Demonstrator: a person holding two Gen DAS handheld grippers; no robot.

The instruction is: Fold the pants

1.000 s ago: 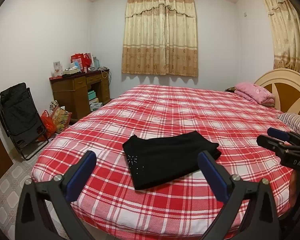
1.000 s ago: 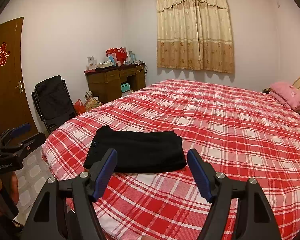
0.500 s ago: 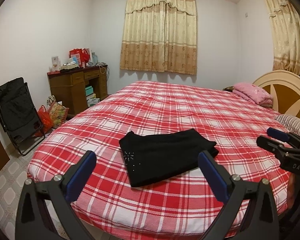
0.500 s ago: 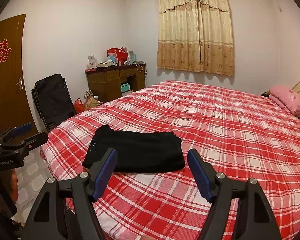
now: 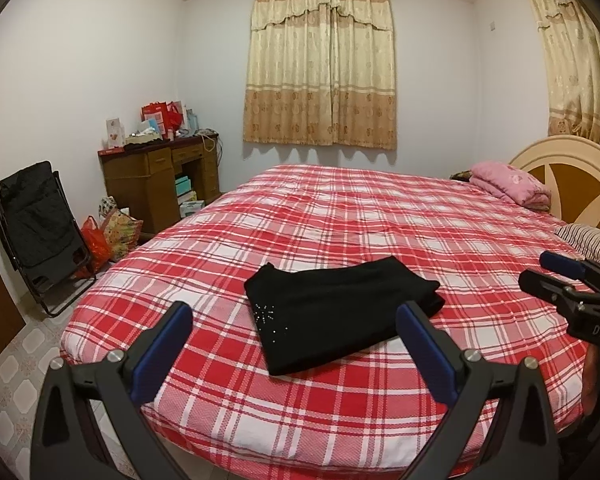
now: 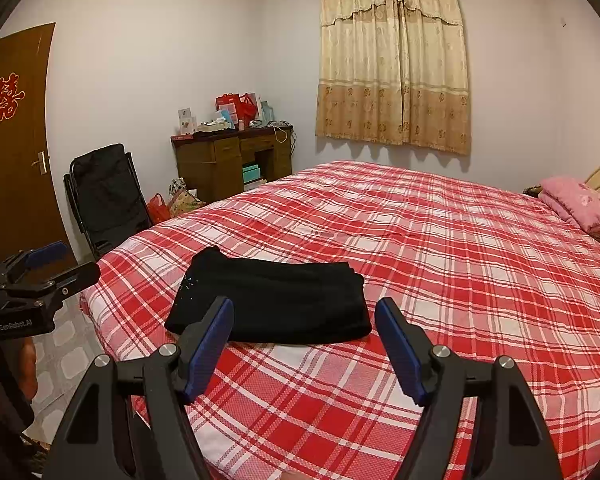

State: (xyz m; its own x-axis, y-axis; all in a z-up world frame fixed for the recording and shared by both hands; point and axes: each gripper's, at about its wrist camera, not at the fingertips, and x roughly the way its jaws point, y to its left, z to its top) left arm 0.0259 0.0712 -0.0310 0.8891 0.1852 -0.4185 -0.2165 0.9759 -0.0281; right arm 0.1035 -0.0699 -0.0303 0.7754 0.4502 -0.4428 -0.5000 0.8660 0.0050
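Black pants (image 5: 336, 312) lie folded into a compact rectangle near the foot of the red plaid bed (image 5: 380, 220), small sparkly studs on one corner. In the right wrist view the same pants (image 6: 272, 300) rest just beyond the fingers. My left gripper (image 5: 296, 320) hovers open above the bed's near edge, short of the pants, nothing between its blue pads. My right gripper (image 6: 306, 318) is open too and holds nothing. Each gripper shows at the edge of the other's view: the right gripper (image 5: 560, 284) and the left gripper (image 6: 48, 268).
A wooden desk (image 5: 160, 184) with clutter stands by the left wall, a black folding chair (image 5: 36, 228) and bags (image 5: 112, 232) beside it. A pink folded blanket (image 5: 512, 188) lies by the headboard (image 5: 572, 176). A brown door (image 6: 16, 140) is at far left. Curtains (image 5: 320, 68) cover the window.
Both views have shifted slightly, so the pants sit a little lower and farther left in the left wrist view. The pants and both grippers' openings are unchanged.
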